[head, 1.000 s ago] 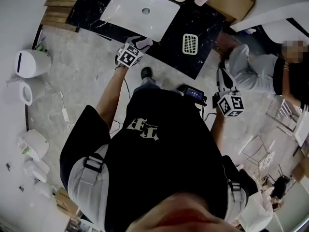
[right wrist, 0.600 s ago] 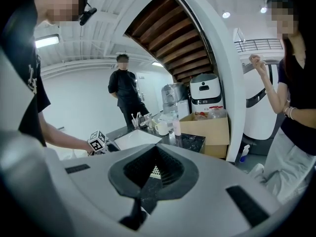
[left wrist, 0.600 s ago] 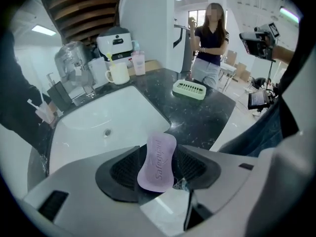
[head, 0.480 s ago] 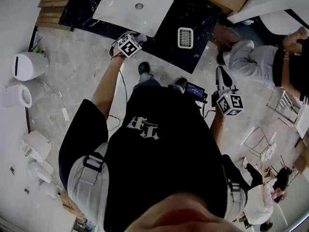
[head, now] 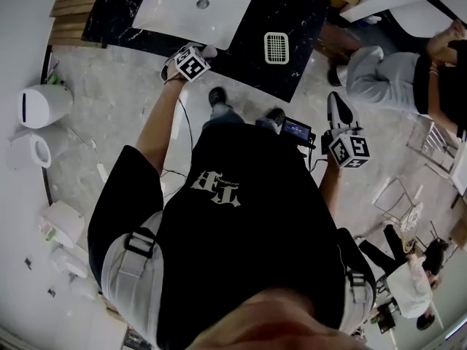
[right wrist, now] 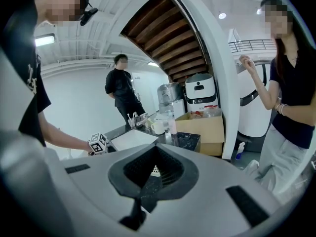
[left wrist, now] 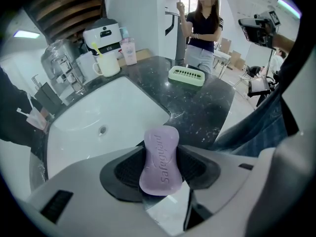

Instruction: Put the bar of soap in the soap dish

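Left hand-held gripper [head: 188, 64] is staying clamped on the purple bar of soap [left wrist: 160, 159]: in the left gripper view the bar is standing on end between the two dark pads, its embossed face toward the camera, and its upper half is poking out past the jaws. Over the last second the desk [head: 306, 20] and the white sink [head: 193, 6] have been sliding toward the top of the head view. A second shoe has also come into sight below the desk edge, so the person appears to be stepping in toward the desk rather than reaching. The gap between this hand-held gripper and the soap dish [head: 274, 47] is looking about the same as a second ago. The gripper is hovering at the near rim of the sink. The pale green slotted soap dish [left wrist: 186, 75] is lying ahead of it and to its right on the black marble, well apart and empty. Right hand-held gripper [head: 338, 111] is hanging at the person's side, away from the desk. Its jaws look drawn together on nothing, and only a sliver of desk is showing through them. Judgement: the carry is under way and placement has not begun. What remains is a move forward and rightward past the sink corner, then lowering the bar onto the slats before opening the jaws.
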### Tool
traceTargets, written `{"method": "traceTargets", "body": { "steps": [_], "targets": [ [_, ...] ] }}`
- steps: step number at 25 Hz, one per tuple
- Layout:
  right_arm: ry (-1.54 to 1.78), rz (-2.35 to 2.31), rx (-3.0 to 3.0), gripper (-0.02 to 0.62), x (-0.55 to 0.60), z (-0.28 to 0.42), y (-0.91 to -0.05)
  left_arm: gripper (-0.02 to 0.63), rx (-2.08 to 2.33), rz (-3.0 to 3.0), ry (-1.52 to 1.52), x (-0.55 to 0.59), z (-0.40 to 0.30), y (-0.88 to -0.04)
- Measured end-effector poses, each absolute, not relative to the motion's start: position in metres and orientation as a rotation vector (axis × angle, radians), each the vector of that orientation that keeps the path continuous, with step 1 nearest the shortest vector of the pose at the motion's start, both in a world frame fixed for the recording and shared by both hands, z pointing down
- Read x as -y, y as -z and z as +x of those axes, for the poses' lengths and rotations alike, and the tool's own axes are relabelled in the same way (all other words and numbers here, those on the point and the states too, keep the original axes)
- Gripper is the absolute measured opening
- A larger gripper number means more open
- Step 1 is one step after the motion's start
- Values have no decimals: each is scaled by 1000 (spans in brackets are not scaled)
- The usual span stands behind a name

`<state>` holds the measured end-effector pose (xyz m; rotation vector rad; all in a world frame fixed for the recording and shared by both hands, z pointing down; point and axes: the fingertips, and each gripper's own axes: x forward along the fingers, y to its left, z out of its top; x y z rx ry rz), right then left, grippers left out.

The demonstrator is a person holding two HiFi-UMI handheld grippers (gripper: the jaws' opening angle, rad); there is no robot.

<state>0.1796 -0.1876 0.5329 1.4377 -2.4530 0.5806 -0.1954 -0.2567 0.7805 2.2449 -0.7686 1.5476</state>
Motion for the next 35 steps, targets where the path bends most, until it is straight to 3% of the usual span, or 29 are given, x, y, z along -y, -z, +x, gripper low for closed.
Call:
{"method": "traceTargets", "body": {
  "steps": [19, 35],
  "targets": [
    [-594, 1458, 2466, 8, 181, 187, -536, 207, 913, 2194, -1360, 260, -174, -761],
    [-604, 1444, 2477, 8, 172, 218, -540, 207, 950, 2199, -1004, 274, -48, -725]
  ]
}}
